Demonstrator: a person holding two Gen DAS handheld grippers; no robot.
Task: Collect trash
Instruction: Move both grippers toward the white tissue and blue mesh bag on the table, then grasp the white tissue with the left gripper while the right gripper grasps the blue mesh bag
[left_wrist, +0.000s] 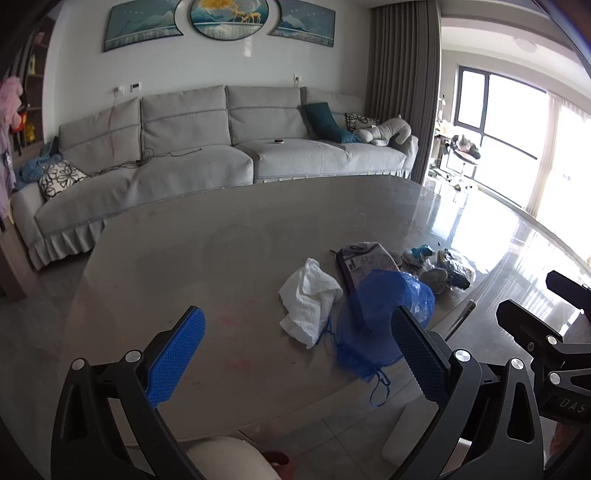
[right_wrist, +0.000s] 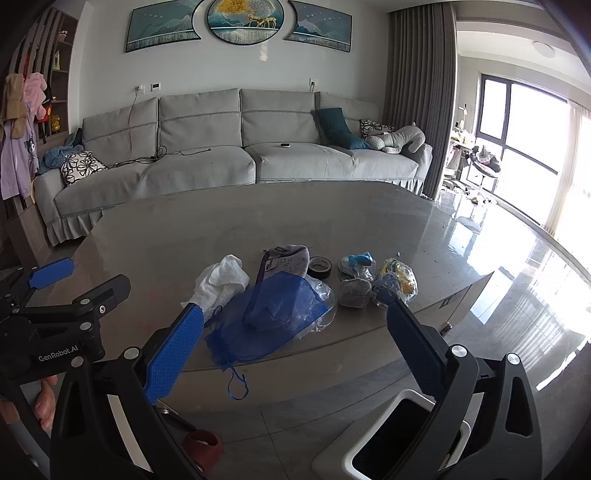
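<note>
A pile of trash lies on the grey table (left_wrist: 184, 266) near its front edge. It holds a crumpled white paper towel (left_wrist: 308, 297) (right_wrist: 221, 284), a blue mesh bag (left_wrist: 373, 325) (right_wrist: 266, 317), a grey printed pouch (left_wrist: 364, 262) (right_wrist: 288, 260), a roll of black tape (right_wrist: 319, 266) and crumpled wrappers (right_wrist: 393, 282) (left_wrist: 454, 267). My left gripper (left_wrist: 299, 350) is open and empty, above the table's front edge. My right gripper (right_wrist: 295, 347) is open and empty, just in front of the blue bag. A white bin (right_wrist: 402, 439) with a dark opening stands on the floor below the right gripper.
A grey sofa (right_wrist: 229, 155) with cushions stands behind the table. A dark red round object (right_wrist: 201, 448) lies on the tiled floor by the bin. Curtains and bright windows (right_wrist: 524, 147) are to the right. Clothes hang at the far left (right_wrist: 18, 162).
</note>
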